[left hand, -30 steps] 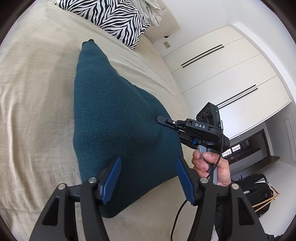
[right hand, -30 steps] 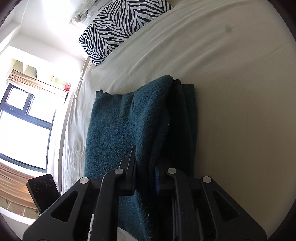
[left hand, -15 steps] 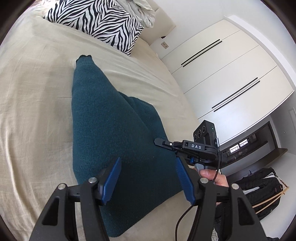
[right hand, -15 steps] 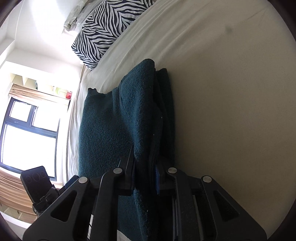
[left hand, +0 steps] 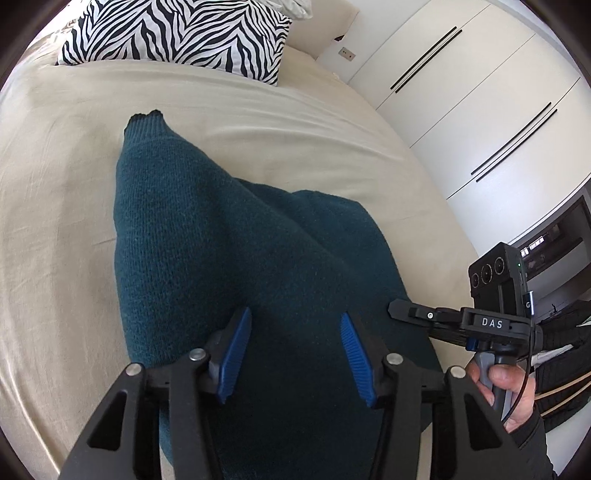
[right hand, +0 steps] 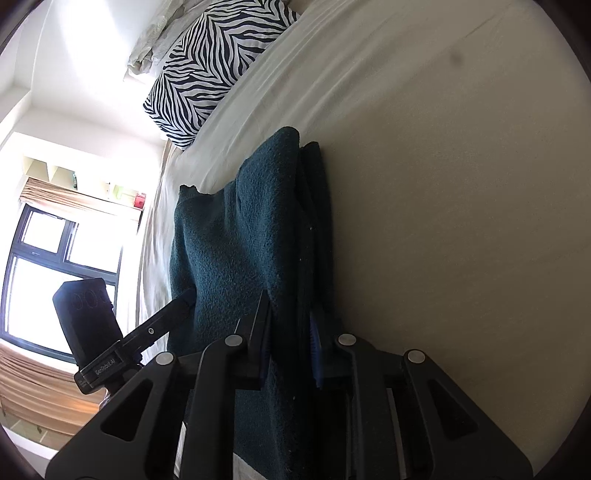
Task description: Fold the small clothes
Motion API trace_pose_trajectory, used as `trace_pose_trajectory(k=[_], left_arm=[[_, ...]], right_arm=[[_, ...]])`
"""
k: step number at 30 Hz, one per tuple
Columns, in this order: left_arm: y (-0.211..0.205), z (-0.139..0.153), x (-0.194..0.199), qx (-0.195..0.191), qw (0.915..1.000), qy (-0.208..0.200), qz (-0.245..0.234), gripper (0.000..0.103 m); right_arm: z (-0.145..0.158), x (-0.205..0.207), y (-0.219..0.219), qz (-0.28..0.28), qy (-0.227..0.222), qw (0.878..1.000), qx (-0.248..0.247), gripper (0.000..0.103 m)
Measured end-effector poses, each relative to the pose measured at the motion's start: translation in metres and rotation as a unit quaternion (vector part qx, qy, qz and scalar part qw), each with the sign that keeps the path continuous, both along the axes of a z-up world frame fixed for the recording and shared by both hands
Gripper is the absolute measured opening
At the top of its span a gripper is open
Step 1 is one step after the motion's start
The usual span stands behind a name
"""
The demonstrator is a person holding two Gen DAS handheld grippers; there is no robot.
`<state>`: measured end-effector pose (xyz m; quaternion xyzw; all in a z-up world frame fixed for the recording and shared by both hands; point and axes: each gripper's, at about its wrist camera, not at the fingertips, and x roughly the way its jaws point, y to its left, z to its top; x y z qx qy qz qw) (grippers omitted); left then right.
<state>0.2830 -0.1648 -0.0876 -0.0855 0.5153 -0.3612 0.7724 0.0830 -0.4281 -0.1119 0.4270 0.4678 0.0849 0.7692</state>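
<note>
A dark teal knitted garment [left hand: 229, 258] lies on the beige bed sheet [left hand: 55, 229], partly folded, with one cuffed end pointing towards the pillow. My left gripper [left hand: 293, 332] is open, its blue pads just above the garment's near part. My right gripper [right hand: 290, 334] is shut on the garment's folded right edge [right hand: 295, 221], holding it lifted. The right gripper also shows in the left wrist view [left hand: 399, 308] at the garment's right edge, and the left gripper shows in the right wrist view [right hand: 186, 295] at the garment's left side.
A zebra-striped pillow [left hand: 177, 33] lies at the head of the bed. White wardrobe doors [left hand: 461, 92] stand to the right. A window [right hand: 55, 258] is on the left side. The bed's near edge runs under both grippers.
The left gripper has moved forward over the garment, staying open. The right gripper has drawn the held edge back towards the near side. The fold now lies flatter.
</note>
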Motion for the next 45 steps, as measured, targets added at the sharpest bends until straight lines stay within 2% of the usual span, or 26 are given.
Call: trace_pose_trajectory(k=[2, 4, 5, 7, 9, 11, 16, 17, 19, 21, 24, 26, 27, 30, 32, 37, 39, 42, 45], left_arm=[[0.006, -0.005, 0.001, -0.006, 0.9999, 0.012, 0.003, 0.047], [0.011, -0.011, 0.005, -0.009, 0.9996, 0.025, 0.012, 0.037], [0.013, -0.013, 0.006, -0.004, 0.9996, 0.026, 0.014, 0.027], [0.017, -0.018, 0.008, -0.002, 0.9994, 0.029, 0.019, 0.020], [0.019, -0.021, 0.010, -0.003, 0.9989, 0.038, 0.026, 0.015], [0.018, -0.021, 0.010, 0.005, 0.9989, 0.037, 0.027, 0.015], [0.006, -0.018, 0.007, 0.034, 0.9989, 0.019, 0.027, 0.015], [0.005, -0.018, 0.007, 0.038, 0.9988, 0.017, 0.027, 0.015], [0.002, -0.018, 0.008, 0.046, 0.9985, 0.013, 0.027, 0.015], [0.000, -0.019, 0.007, 0.053, 0.9982, 0.007, 0.026, 0.015], [-0.003, -0.018, 0.006, 0.063, 0.9977, 0.001, 0.026, 0.015], [-0.004, -0.019, 0.008, 0.064, 0.9976, 0.001, 0.026, 0.015], [-0.004, -0.019, 0.008, 0.064, 0.9976, 0.000, 0.026, 0.015], [-0.004, -0.019, 0.010, 0.063, 0.9977, 0.000, 0.026, 0.015], [-0.004, -0.020, 0.011, 0.062, 0.9977, 0.001, 0.026, 0.015], [0.001, -0.020, 0.006, 0.060, 0.9979, -0.001, 0.026, 0.015], [0.001, -0.021, 0.005, 0.062, 0.9978, -0.003, 0.026, 0.015], [-0.001, -0.021, 0.002, 0.069, 0.9973, -0.009, 0.025, 0.015], [0.002, -0.018, 0.001, 0.057, 0.9980, -0.003, 0.029, 0.015]], right_arm=[[0.008, 0.000, -0.003, -0.013, 0.004, 1.000, -0.013, 0.018], [0.027, -0.002, -0.007, -0.036, -0.011, 0.998, -0.052, 0.018], [0.037, 0.000, -0.009, -0.047, -0.021, 0.997, -0.061, 0.018], [0.050, 0.010, -0.012, -0.048, -0.047, 0.997, -0.035, 0.018], [0.055, 0.030, -0.004, -0.025, -0.045, 0.998, -0.022, 0.018], [0.056, 0.056, 0.012, 0.009, -0.047, 0.999, -0.021, 0.018], [0.036, 0.114, 0.054, 0.068, -0.033, 0.996, 0.040, 0.018], [0.029, 0.122, 0.063, 0.080, -0.019, 0.996, 0.040, 0.018], [0.015, 0.133, 0.074, 0.083, 0.016, 0.996, -0.002, 0.018], [0.009, 0.138, 0.074, 0.076, 0.011, 0.997, -0.018, 0.018], [0.002, 0.137, 0.066, 0.056, 0.000, 0.998, -0.011, 0.013], [0.001, 0.136, 0.066, 0.060, -0.009, 0.998, -0.030, 0.005], [-0.001, 0.136, 0.065, 0.060, -0.012, 0.998, -0.034, 0.004], [0.005, 0.132, 0.057, 0.041, -0.018, 0.998, -0.048, 0.005], [0.013, 0.123, 0.056, 0.030, -0.022, 0.998, -0.058, 0.010], [0.025, 0.078, 0.057, 0.046, -0.035, 0.996, -0.067, 0.011], [0.016, 0.065, 0.052, 0.047, -0.026, 0.995, -0.078, 0.011], [0.003, 0.060, 0.040, 0.044, -0.039, 0.997, -0.046, 0.006], [0.007, 0.053, 0.031, 0.025, -0.026, 0.998, -0.049, 0.006]])
